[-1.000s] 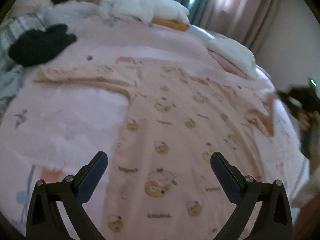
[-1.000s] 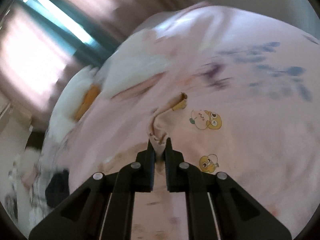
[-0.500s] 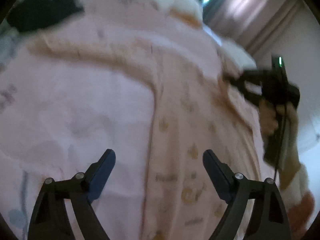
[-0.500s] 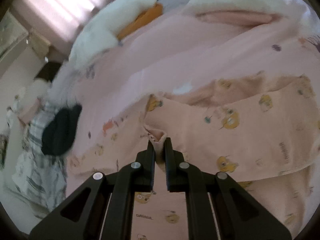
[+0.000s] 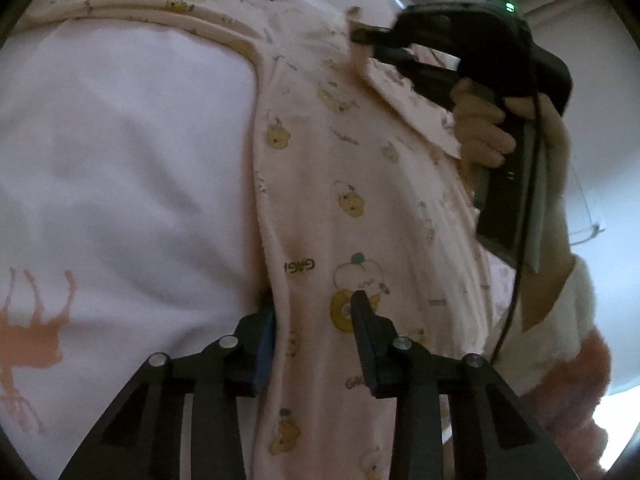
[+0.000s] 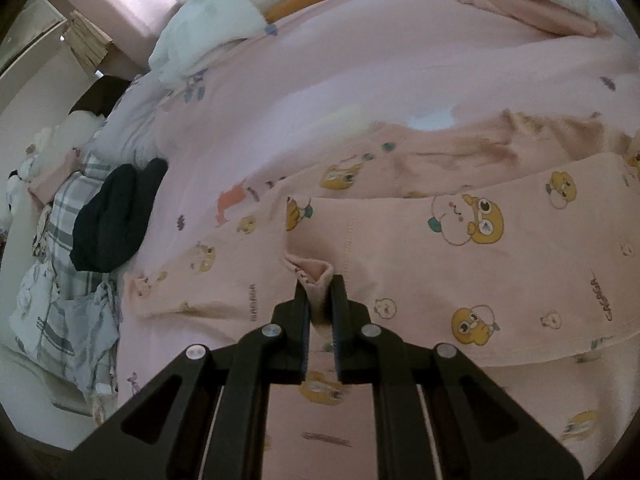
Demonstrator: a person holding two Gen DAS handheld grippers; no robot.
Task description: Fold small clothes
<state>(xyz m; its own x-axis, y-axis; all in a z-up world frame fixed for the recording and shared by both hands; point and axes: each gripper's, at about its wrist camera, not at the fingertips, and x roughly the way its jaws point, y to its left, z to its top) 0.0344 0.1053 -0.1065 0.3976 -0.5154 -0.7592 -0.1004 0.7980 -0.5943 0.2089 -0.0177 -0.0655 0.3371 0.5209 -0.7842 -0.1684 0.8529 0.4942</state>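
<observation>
Bedroom, pink printed bedsheet [image 6: 360,60]; peach cartoon-print baby garment [image 5: 348,200] spread flat mid-bed. Right tool [image 6: 319,300] clenched on sleeve cuff, folding it across body. Left tool [image 5: 314,312] part-spread, straddling garment's left edge, gripping nothing. Advice: lay sleeve flat, edges aligned, before releasing.

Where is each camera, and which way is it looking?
Left wrist: sits on the left gripper, looks along the pink garment on the bed; its two fingers, the right gripper and right hand show.
Right wrist: sits on the right gripper, looks across the bed toward pillows; only its fingers show, pinching the garment's cuff.
Both see the garment and the bed.
</observation>
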